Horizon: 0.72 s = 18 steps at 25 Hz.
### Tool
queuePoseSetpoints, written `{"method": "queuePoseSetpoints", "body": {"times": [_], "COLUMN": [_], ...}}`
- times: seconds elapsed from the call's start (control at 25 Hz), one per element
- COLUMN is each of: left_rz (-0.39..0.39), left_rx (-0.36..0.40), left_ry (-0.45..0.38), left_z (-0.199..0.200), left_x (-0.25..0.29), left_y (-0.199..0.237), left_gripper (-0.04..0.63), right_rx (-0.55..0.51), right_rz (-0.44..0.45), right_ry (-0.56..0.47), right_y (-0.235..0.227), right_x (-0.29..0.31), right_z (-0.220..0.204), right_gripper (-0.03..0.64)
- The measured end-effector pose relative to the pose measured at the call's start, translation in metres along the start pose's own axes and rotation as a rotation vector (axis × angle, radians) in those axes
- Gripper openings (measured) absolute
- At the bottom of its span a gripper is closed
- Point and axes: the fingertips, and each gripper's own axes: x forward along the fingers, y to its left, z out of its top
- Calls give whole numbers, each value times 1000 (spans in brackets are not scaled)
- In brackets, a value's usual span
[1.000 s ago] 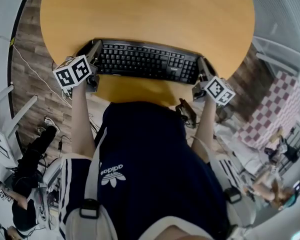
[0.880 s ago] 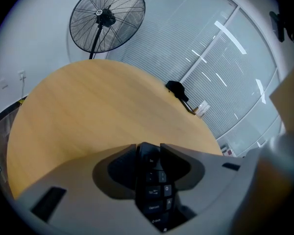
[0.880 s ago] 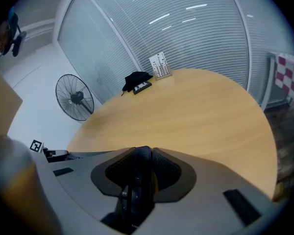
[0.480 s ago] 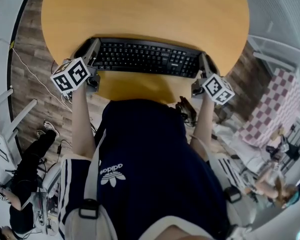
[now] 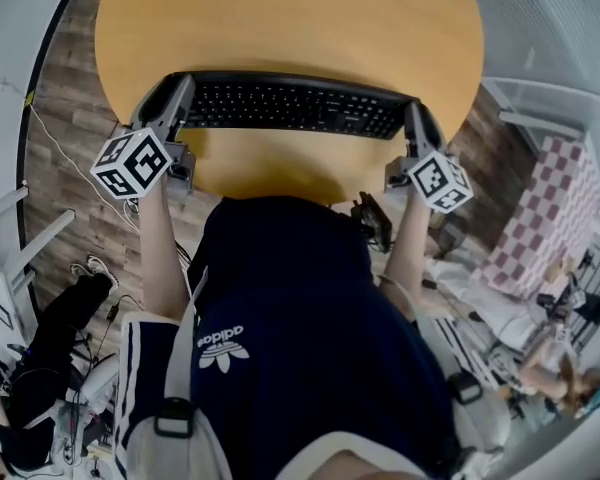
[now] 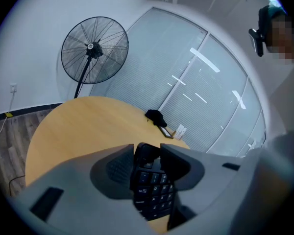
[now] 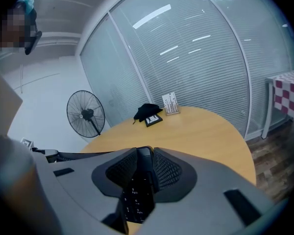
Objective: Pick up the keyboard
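The black keyboard hangs level above the near part of the round wooden table, gripped at both ends. My left gripper clamps its left end, shut on it; in the left gripper view the keys run between the pads of my left gripper. My right gripper holds the right end. In the right gripper view the keyboard's edge sits squeezed between the ribbed pads of my right gripper, whose jaws are closing tighter on it.
A black object with a small frame and a card stand sit at the table's far side. A standing fan is beyond the table by the glass wall. A checkered table stands at the right.
Both grippers have risen together with the keyboard, which has come up off the table and sits higher in the head view. The grip on each end is unchanged.
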Motion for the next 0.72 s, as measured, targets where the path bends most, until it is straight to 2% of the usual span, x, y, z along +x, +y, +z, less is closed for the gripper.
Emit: {"method": "queuePoseSetpoints", "body": {"times": [0.72], "left_rz": [-88], "left_rx": [148], "left_ry": [-280], "left_z": [72], "left_x": [-86], "left_y": [-56], "left_gripper": [152], "right_rx": [-138], "right_rz": [73], "right_ry": [-257], "right_y": [64], "right_x": [-70], "right_z": [86], "right_gripper": [92]}}
